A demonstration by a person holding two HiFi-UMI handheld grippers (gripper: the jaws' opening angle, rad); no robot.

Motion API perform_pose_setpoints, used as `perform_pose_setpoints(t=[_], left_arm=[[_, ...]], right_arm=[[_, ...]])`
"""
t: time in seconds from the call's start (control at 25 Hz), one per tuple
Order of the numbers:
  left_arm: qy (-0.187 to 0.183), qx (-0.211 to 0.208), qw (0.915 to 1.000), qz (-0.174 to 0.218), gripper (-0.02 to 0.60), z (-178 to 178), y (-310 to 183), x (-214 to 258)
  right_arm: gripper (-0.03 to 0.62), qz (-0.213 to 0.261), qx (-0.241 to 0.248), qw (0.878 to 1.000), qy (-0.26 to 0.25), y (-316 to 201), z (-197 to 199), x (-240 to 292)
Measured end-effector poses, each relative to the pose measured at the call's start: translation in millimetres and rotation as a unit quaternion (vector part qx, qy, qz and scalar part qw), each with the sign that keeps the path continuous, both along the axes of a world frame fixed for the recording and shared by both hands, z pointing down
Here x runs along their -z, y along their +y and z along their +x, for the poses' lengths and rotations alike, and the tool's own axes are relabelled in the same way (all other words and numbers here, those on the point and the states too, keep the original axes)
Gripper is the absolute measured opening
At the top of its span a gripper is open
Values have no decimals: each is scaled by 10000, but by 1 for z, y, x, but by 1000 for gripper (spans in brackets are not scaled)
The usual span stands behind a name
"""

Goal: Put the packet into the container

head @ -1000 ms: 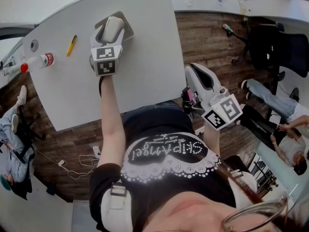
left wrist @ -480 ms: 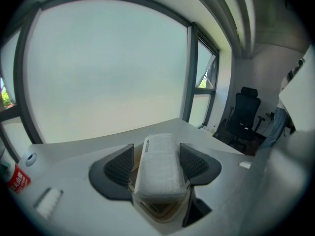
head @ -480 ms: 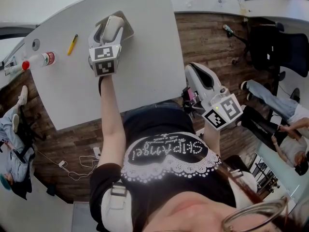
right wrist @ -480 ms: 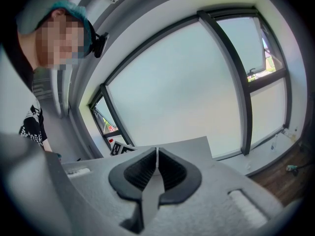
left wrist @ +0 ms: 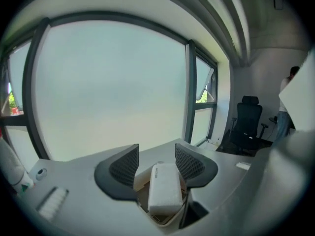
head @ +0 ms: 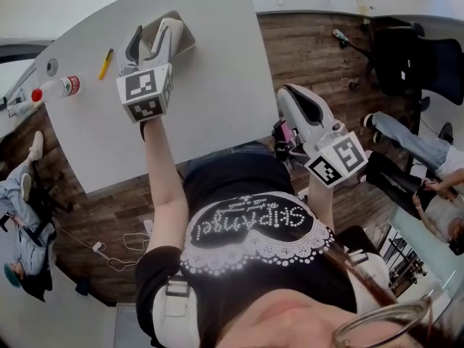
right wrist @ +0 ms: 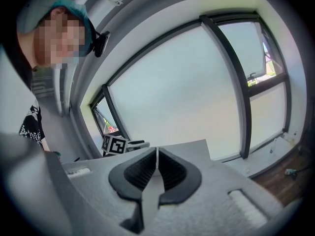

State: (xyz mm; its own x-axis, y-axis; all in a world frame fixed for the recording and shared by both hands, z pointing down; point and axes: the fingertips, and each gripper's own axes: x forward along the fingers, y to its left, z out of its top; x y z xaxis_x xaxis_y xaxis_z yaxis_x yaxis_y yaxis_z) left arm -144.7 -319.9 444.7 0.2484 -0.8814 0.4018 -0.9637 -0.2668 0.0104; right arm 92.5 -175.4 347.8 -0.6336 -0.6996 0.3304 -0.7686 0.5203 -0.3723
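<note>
The white packet (left wrist: 165, 190) rests in the shallow beige container (left wrist: 141, 179). The container stands near the far edge of the grey counter (head: 217, 85).

Your left tongs (left wrist: 156, 154) hang just above the packet and point slightly downward. In the left gripper view the packet shows low between the two dark ribbed pads (left wrist: 124, 165). The jaws have just been closing a little, but they stand apart and do not clamp the packet. There is a clear gap at the left pad, and the right pad is just beside the packet. From the head view, the left tongs (head: 152, 29) cover most of the container (head: 187, 43), so only its beige rim shows there.

Your right tongs (right wrist: 156, 154) have their jaws together with nothing between them. In the head view they (head: 290, 96) are held off the counter's near right corner, over the wooden floor (head: 319, 56), well apart from the container.

Near the counter's left edge lie a yellow pen (head: 106, 62) and a bottle (head: 54, 89) with a red cap. A black office chair (left wrist: 248, 124) stands beyond the counter by the large windows (left wrist: 113, 92).
</note>
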Motion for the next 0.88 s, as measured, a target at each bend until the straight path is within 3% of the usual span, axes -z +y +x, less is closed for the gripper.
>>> perform_pose_setpoints(t=[0.24, 0.4, 0.72, 0.88], left_arm=[[158, 11, 9969, 770, 225, 2, 22, 74], [166, -86, 9906, 1358, 212, 7, 52, 127], [254, -179, 9771, 2103, 160, 20, 153, 204], [278, -74, 9768, 2124, 134, 16, 191, 209]], right_arm=[[15, 117, 95, 9999, -49, 9, -5, 5], [15, 227, 198, 9995, -89, 14, -12, 11], [14, 470, 89, 9988, -103, 25, 2, 26], [14, 595, 11, 9982, -49, 28, 11, 31]])
